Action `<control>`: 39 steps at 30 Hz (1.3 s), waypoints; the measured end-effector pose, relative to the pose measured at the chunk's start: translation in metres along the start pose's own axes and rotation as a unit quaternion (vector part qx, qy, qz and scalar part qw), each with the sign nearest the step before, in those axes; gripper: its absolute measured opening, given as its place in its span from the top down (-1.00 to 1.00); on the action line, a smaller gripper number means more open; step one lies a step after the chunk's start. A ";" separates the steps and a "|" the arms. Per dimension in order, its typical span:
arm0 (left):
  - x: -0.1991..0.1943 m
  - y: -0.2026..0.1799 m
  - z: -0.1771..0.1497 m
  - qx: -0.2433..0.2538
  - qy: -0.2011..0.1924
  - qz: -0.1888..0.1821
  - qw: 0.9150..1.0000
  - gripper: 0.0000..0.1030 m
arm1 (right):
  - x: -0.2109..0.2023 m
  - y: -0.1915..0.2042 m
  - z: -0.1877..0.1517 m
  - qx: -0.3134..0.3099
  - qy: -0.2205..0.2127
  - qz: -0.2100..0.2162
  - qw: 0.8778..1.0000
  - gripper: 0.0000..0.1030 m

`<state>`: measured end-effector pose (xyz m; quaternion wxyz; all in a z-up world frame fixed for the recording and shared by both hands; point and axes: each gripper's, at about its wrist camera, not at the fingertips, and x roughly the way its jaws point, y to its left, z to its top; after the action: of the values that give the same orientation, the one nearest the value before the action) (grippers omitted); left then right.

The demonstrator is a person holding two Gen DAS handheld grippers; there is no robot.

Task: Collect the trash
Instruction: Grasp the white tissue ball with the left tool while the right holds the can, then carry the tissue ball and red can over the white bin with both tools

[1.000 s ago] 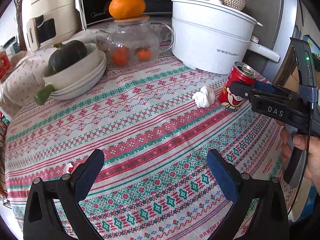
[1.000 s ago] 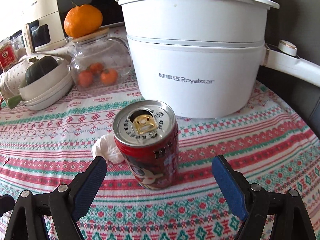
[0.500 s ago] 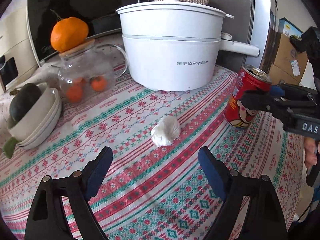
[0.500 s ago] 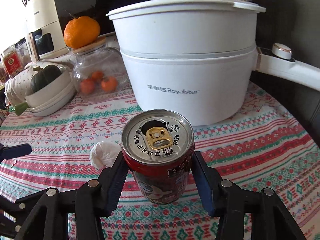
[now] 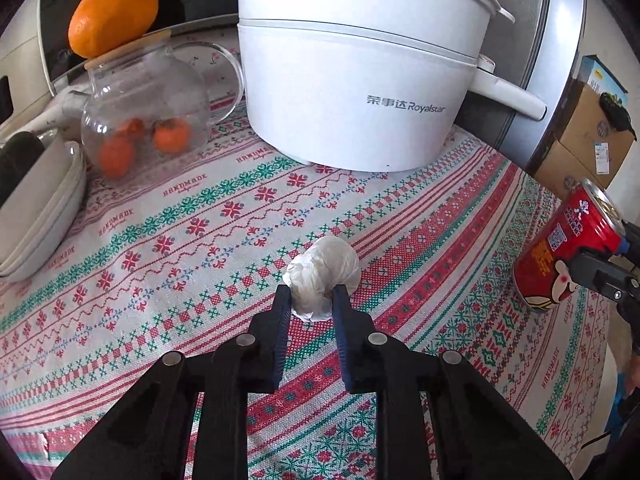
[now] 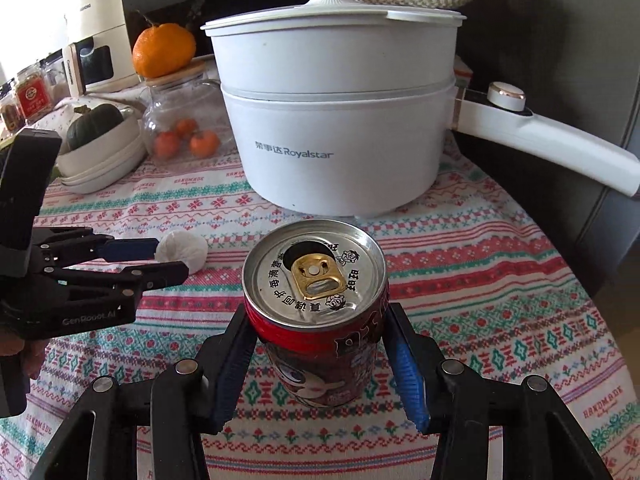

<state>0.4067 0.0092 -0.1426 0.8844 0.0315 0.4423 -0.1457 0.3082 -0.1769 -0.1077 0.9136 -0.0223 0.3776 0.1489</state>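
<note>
While the left claw (image 5: 308,300) pinches a crumpled white tissue ball (image 5: 322,272) between its two blue pads, the wad sits on the patterned tablecloth (image 5: 180,240) near the middle of the tabletop, just in front of the big white Royalstar pot (image 5: 360,80). Seen from the right wrist view, the same left claw (image 6: 160,258) reaches in from the left edge, its fingers closed narrowly on either side of the tissue ball (image 6: 184,254), and whether the wad is lifted or resting on the cloth cannot be told. Closer to the right edge of the tabletop, the right claw (image 6: 320,344) grips a red drink can (image 6: 316,320) by its upper body, the blue pads pressed against both sides; the can's silver top with its gold pull tab faces up and its opening is already punched. From the left wrist view the can (image 5: 560,256) shows tilted at the right edge of the tabletop, held by a dark finger of the right claw (image 5: 600,276). Behind the tissue, toward the far left of the tabletop, stands a glass teapot (image 5: 148,112) with small orange fruits inside and a large orange (image 5: 112,16) on its lid, and beside it a stack of pale bowls (image 5: 36,208).
</note>
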 end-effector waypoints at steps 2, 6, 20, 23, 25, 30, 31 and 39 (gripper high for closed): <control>-0.004 0.003 -0.001 -0.011 0.001 -0.002 1.000 0.62 | -0.001 -0.002 -0.002 0.004 0.002 0.001 1.000 -0.08; -0.021 0.003 -0.007 -0.021 0.000 0.000 1.000 0.64 | -0.006 -0.005 -0.006 0.010 0.005 -0.001 1.000 -0.08; -0.132 -0.039 -0.040 0.013 -0.022 0.001 1.000 0.65 | -0.074 0.008 -0.011 0.018 -0.013 -0.009 1.000 -0.08; -0.156 -0.050 -0.047 0.021 -0.033 -0.002 0.999 0.65 | -0.096 0.015 -0.014 0.017 -0.019 -0.008 1.000 -0.08; -0.173 -0.058 -0.053 0.021 -0.040 -0.009 0.999 0.65 | -0.110 0.019 -0.017 0.016 -0.024 -0.008 1.000 -0.08; -0.209 -0.076 -0.069 0.017 -0.050 -0.024 0.998 0.65 | -0.142 0.028 -0.027 0.011 -0.029 -0.006 0.999 -0.08; -0.216 -0.081 -0.074 0.016 -0.053 -0.025 0.998 0.65 | -0.149 0.030 -0.029 0.011 -0.030 -0.006 0.999 -0.08; -0.246 -0.114 -0.110 0.019 -0.050 -0.050 0.997 0.65 | -0.190 0.029 -0.052 0.034 -0.012 -0.004 0.999 -0.08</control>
<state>0.1495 -0.0232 -0.0067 0.8963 0.0184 0.3958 -0.1993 0.1367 -0.2059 -0.0102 0.9187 0.0089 0.3717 0.1331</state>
